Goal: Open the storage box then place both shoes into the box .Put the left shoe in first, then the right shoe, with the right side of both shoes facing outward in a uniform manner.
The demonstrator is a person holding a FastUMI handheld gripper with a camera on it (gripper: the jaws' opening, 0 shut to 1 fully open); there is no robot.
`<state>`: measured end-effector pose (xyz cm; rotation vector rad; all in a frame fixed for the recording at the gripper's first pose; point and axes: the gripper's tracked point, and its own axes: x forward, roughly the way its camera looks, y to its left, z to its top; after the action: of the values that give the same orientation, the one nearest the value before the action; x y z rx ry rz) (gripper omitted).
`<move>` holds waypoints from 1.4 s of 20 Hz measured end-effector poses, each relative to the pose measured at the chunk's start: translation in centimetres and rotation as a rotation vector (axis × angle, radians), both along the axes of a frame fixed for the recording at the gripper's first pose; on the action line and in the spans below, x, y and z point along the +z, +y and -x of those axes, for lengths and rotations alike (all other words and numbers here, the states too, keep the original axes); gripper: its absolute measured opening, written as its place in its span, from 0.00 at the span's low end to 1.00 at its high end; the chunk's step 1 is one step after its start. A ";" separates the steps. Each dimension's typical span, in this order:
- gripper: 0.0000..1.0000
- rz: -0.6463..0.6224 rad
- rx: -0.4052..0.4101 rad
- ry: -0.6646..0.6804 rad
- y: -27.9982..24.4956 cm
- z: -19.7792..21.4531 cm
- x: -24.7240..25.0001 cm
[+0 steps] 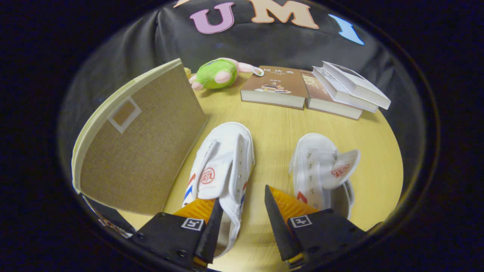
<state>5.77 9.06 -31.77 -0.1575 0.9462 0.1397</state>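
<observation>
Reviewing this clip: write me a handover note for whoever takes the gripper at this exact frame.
Gripper: open, fingers straddling the heel-side edge of the left-hand shoe, not yet pressing on it.
Second shoe lies on the table just beyond the other finger.
Storage box stands beside the left-hand shoe; its lid looks raised, interior hidden.
Done: box apparently opened.
Left: both shoes still out; load left shoe first, then right, right sides outward.

The fingers [242, 223] hide the heel of the left shoe [223, 166]; the storage box [140, 143] hides the tabletop's left edge.
</observation>
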 end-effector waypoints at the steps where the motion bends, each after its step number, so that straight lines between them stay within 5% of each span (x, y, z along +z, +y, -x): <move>1: 0.59 -0.018 -0.002 0.000 0.4 0.0 -0.1; 6: 0.40 -0.073 -0.020 0.010 1.0 0.0 -0.2; 12: 0.07 -0.263 -0.179 0.059 0.1 -0.2 -0.5; 15: 0.07 -0.349 -0.231 0.072 0.1 -0.4 -0.6; 28: 0.06 -0.520 -0.217 0.024 1.6 0.8 5.1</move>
<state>4.97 10.66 -26.65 0.4258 0.9158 0.1821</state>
